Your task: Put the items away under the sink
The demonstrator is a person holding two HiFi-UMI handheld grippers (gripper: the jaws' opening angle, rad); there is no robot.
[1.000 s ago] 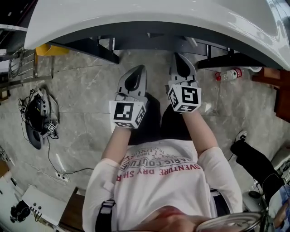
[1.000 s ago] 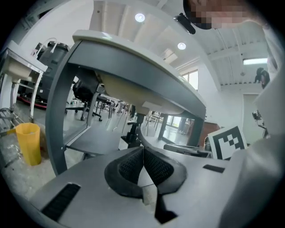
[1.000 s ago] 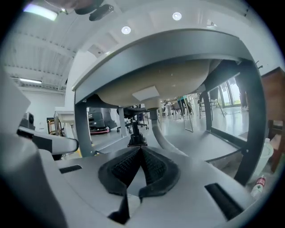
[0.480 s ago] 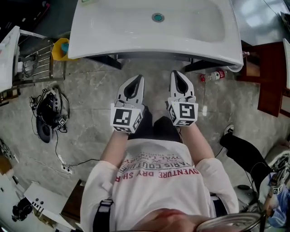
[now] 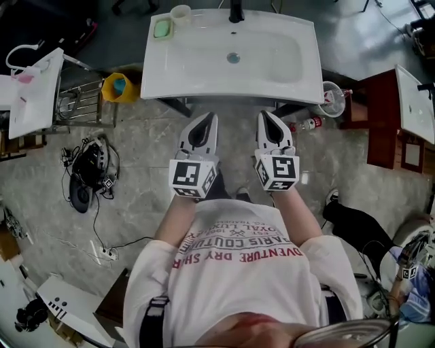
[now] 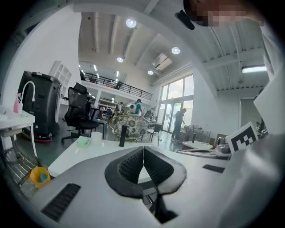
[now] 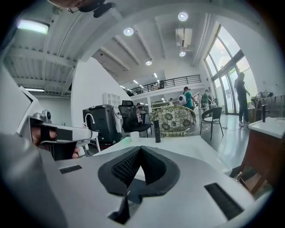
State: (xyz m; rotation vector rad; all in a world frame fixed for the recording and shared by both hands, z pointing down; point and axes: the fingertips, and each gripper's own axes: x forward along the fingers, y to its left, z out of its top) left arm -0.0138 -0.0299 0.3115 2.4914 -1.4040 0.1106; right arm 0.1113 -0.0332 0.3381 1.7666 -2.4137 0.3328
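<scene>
A grey marble floor [image 5: 136,177] is seen across most of the head view. A white sink [image 5: 272,58] is set at the top of that view, and its tabletop [image 5: 158,76] is seen from above, with a black tap [image 5: 236,11] at the back edge. A person in a white printed T-shirt [image 5: 238,272] is seen from above, facing the sink's front edge.

The left gripper [image 5: 207,119] and the right gripper [image 5: 266,115] are held side by side, well apart from each other, with their tips pointed at the sink's front edge. In the left gripper view the jaws are seen pressed together at the tips, and nothing is held between them. The same is seen in the right gripper view: jaws together, nothing between.

A yellow bucket [image 5: 117,87] is stood on the floor just beside the sink's left front corner. A bottle with a red label [image 5: 307,125] is laid on its side on the floor below the sink's right front corner, near the right gripper's jaws but apart from them, to their right. A white cup [image 5: 181,12] and a green soap dish [image 5: 162,28] are placed at the tabletop's back left corner, well ahead of both jaws.
</scene>
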